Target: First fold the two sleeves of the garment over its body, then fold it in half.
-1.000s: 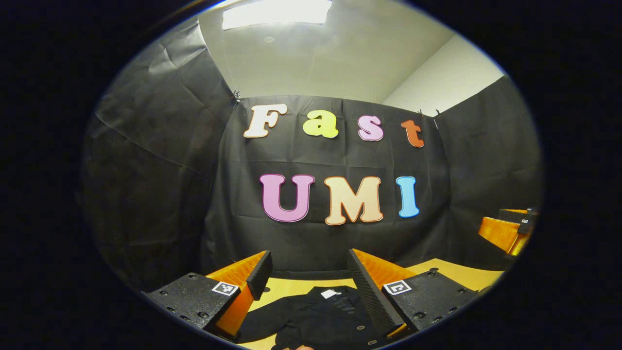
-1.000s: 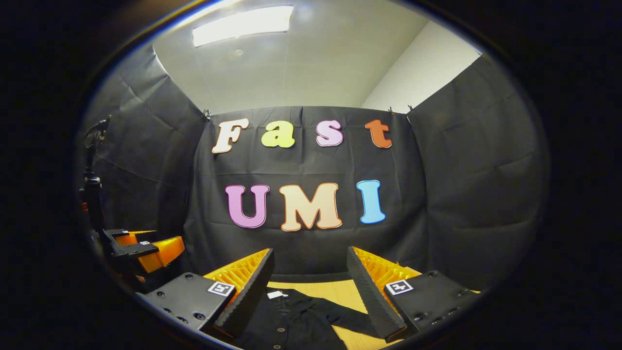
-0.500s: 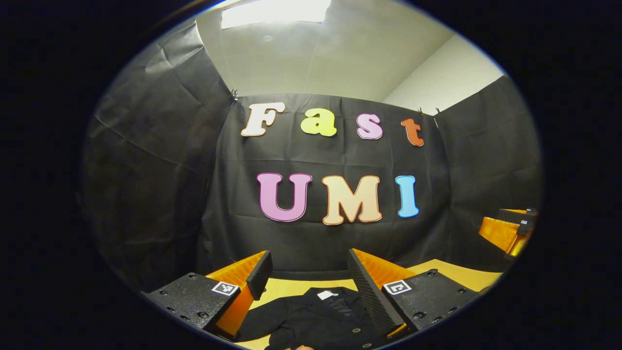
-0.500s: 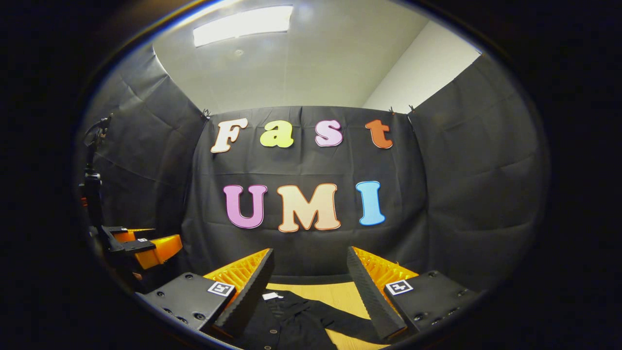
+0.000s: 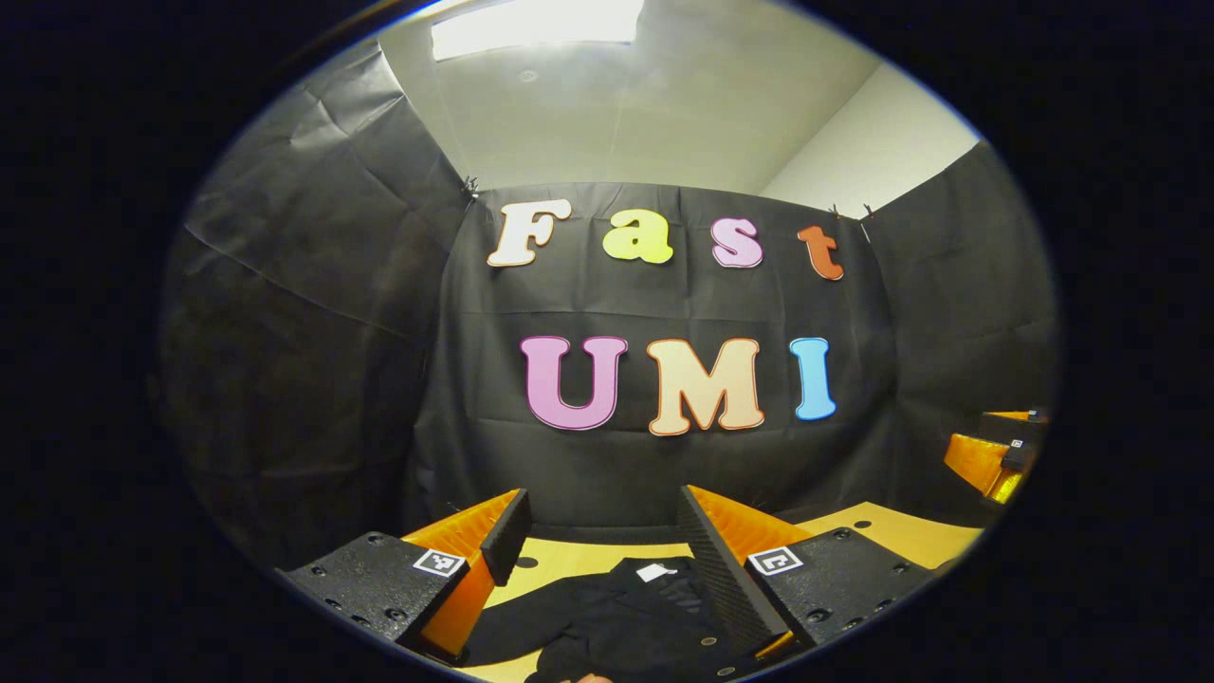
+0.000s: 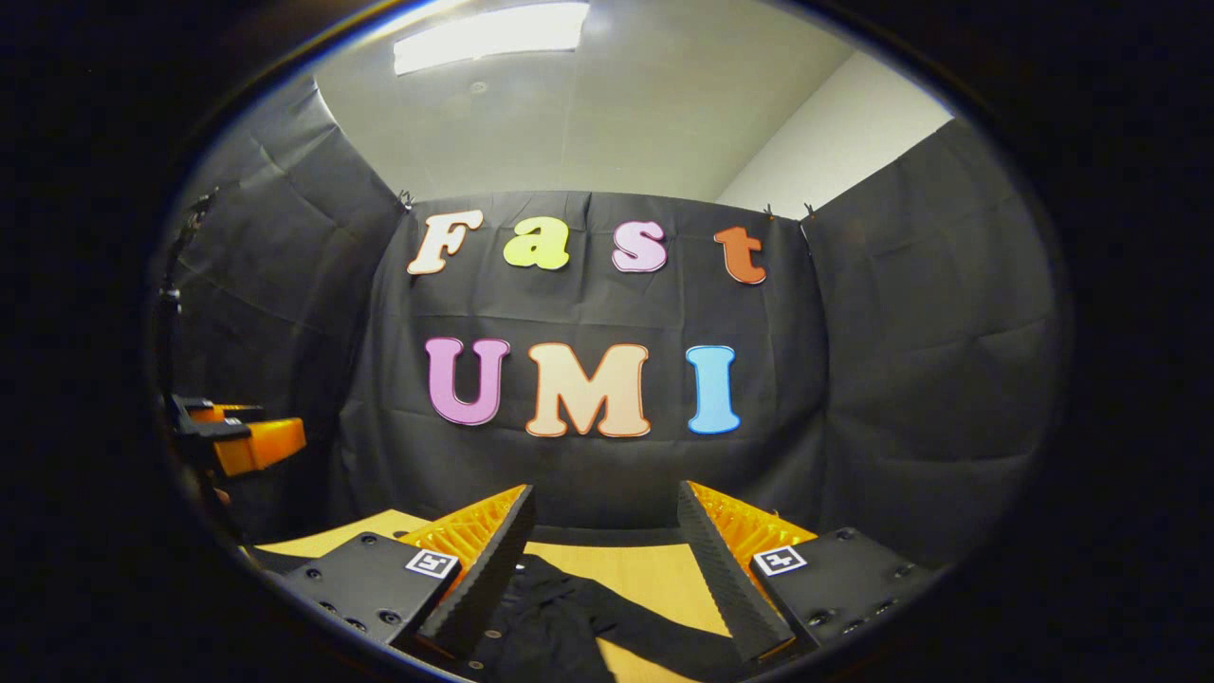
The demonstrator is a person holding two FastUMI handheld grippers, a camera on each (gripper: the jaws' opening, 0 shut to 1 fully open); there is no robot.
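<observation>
Both the left gripper (image 5: pixel 597 541) and right gripper (image 6: pixel 602 536) gape wide above the black garment (image 5: pixel 626 631) on the table (image 5: pixel 892 531).

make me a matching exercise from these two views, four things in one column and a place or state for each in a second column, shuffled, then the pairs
Things
1. garment
2. left gripper
3. white tag
4. table

Places or states
A. at the garment's collar
B. bare wood under the garment
C. open, fingers above the cloth and not pressing on it
D. dark, buttoned, lying spread on the table, a sleeve stretched out to the side

Pairs: 1-D, 2-C, 3-A, 4-B
</observation>
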